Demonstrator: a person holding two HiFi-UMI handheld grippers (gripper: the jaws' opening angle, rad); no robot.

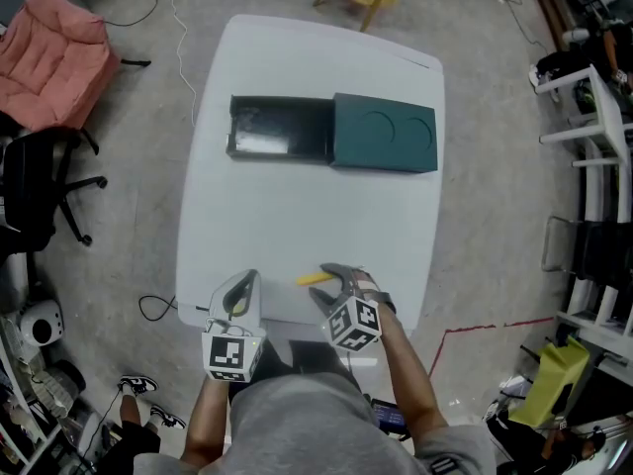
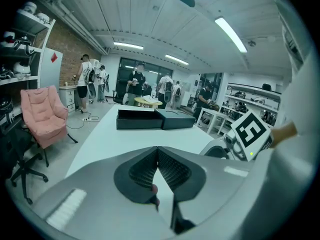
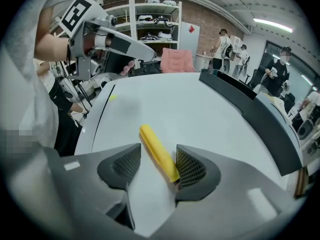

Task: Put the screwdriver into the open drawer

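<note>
Fingers of right gripper [image 3: 157, 166] spread around yellow-handled screwdriver [image 3: 154, 146] lying on white counter [image 1: 316, 196], left gripper [image 2: 158, 160] fingers pressed together, open black drawer [image 1: 280, 127] well apart at far side.

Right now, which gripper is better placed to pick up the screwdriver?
Right. The right gripper already has its jaws apart on either side of the yellow screwdriver, which lies on the table. The left gripper is shut and empty, off to the side.
</note>
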